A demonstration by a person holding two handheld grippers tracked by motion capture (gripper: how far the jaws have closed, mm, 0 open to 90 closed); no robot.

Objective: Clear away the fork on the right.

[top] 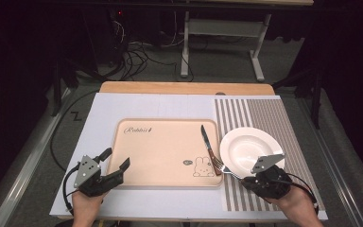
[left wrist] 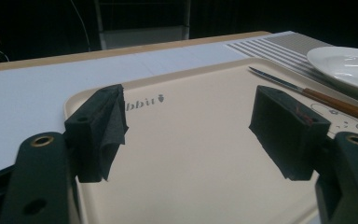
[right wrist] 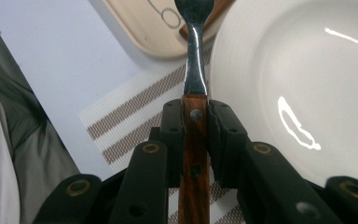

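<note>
The right gripper point(right wrist: 195, 135) is clamped on the wooden handle of a fork point(right wrist: 195, 70). The fork's tines are cut off at the top of the right gripper view; in the high view they point(top: 227, 169) lie just off the tray's point(top: 165, 146) near right corner, touching the plate's point(top: 246, 146) rim. A knife point(top: 208, 144) lies along the tray's right edge, its handle end hidden behind the fork. The left gripper point(top: 116, 163) hangs over the tray's near left corner, jaws wide apart, holding nothing.
</note>
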